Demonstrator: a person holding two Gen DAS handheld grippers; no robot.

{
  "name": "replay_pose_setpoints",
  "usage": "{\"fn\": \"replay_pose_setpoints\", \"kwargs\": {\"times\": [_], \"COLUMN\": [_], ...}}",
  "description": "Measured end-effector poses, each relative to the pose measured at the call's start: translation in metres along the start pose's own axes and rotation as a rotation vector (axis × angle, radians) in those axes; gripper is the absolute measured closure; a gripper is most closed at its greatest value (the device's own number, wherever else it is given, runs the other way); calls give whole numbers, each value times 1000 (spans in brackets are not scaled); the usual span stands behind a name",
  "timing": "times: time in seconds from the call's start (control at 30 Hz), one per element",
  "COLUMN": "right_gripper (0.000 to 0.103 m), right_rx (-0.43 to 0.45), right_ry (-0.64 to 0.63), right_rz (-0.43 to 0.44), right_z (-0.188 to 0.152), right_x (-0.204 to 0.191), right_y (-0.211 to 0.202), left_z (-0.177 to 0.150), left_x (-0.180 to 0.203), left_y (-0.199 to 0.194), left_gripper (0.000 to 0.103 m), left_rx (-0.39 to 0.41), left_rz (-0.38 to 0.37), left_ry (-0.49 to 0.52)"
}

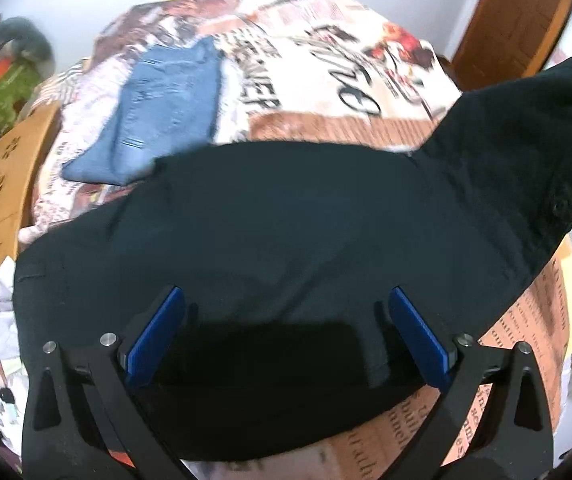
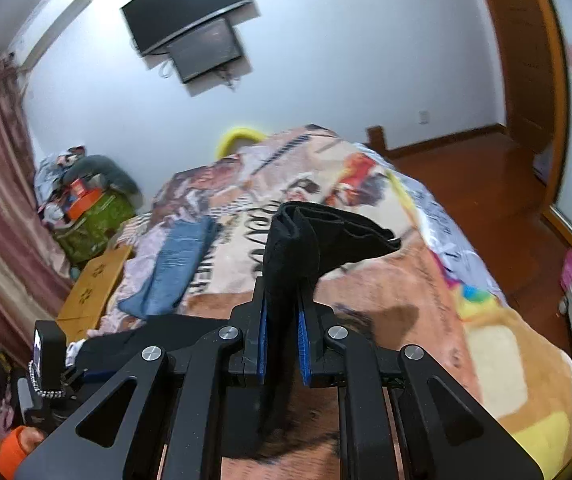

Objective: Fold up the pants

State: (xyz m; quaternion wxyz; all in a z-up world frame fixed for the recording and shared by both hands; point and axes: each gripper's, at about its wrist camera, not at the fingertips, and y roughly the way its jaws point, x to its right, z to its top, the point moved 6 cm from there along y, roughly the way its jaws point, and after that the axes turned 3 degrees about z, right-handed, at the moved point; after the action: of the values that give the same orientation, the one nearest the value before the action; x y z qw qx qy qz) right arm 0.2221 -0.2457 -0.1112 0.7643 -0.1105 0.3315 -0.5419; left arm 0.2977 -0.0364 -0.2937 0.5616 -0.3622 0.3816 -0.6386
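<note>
Black pants lie spread across the printed bedspread. In the left wrist view their right end is lifted up at the upper right. My left gripper is open, its blue pads wide apart just above the near part of the pants. My right gripper is shut on a bunched end of the black pants and holds it raised above the bed. The left gripper shows at the lower left of the right wrist view.
Folded blue jeans lie on the far left of the bed, also in the right wrist view. A wooden board stands at the bed's left side. Cluttered bags, a wall TV and a wooden door frame are beyond.
</note>
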Motion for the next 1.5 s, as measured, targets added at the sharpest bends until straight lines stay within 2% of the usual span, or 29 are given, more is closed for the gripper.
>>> {"fn": "replay_pose_setpoints", "kwargs": {"times": [0.2,0.33,0.47,0.57,0.73,0.83,0.87,0.9,0.93,0.97,1.0,1.13,1.3,1.4,1.5], "right_gripper": [92,92,92,92,90,86,80,66,58,48,45,45,39,38,28], "right_rx": [-50,-139,-283,-404,-542,-586,-597,-611,-620,-614,-604,-572,-440,-382,-348], "right_ry": [-72,-117,-180,-213,-282,-284,-281,-272,-269,-276,-294,-321,-276,-245,-243], "right_rz": [69,135,204,250,232,228,235,257,273,269,257,231,184,149,101], "right_z": [-1,-17,-55,-97,-144,-151,-151,-151,-151,-151,-150,-137,-93,-67,-54], "right_x": [-49,-85,-118,-138,-148,-148,-148,-148,-149,-150,-152,-147,-121,-101,-84], "right_y": [34,68,100,119,134,134,133,131,129,126,122,109,95,91,93], "left_z": [-2,-11,-21,-29,-38,-39,-38,-37,-36,-33,-31,-15,12,28,45], "left_x": [-37,-57,-77,-91,-109,-113,-113,-113,-112,-110,-108,-95,-74,-57,-41], "left_y": [-29,-38,-42,-44,-45,-45,-45,-45,-46,-46,-48,-55,-59,-57,-47], "left_gripper": [0,0,0,0,0,0,0,0,0,0,0,0,0,0,0], "left_rx": [71,85,83,81,72,72,72,72,75,78,83,113,149,162,159], "left_rz": [9,23,36,46,56,59,58,58,59,61,63,76,88,57,48], "left_ry": [-95,-136,-181,-212,-255,-268,-270,-270,-268,-262,-253,-191,-117,-70,-36]}}
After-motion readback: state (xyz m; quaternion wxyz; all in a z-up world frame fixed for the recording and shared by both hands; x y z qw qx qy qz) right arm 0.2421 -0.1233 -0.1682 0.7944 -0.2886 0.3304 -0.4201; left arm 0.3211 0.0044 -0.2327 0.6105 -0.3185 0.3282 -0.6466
